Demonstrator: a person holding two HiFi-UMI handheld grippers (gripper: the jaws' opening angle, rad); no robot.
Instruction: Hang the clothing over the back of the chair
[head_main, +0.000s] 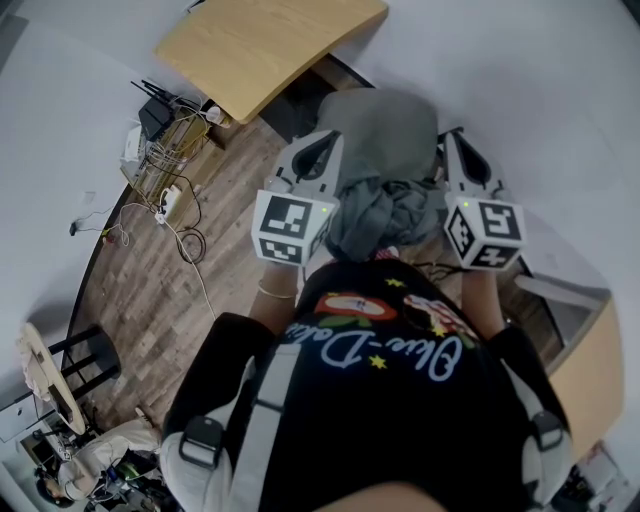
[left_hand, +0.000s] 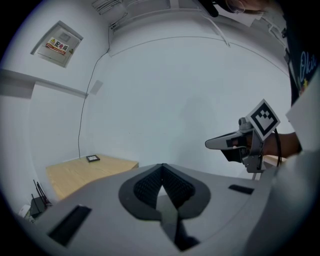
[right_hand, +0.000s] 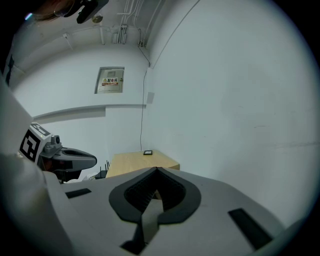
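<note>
A white framed panel on the white wall (right_hand: 111, 80) bears a small label with a yellow warning triangle and red Chinese characters that seem to read "配电箱"; the finer print below them is too small to read. The person's black shirt (head_main: 380, 360) carries pale blue cursive lettering across the chest, seen upside down, beginning roughly "Olue-D"; the rest cannot be made out.

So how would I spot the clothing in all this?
Start at the person's black T-shirt in the head view. Just beyond it, between the left gripper and right gripper, sits the clothing: a crumpled grey-green heap, unlike the smooth, hard grippers flanking it.
</note>
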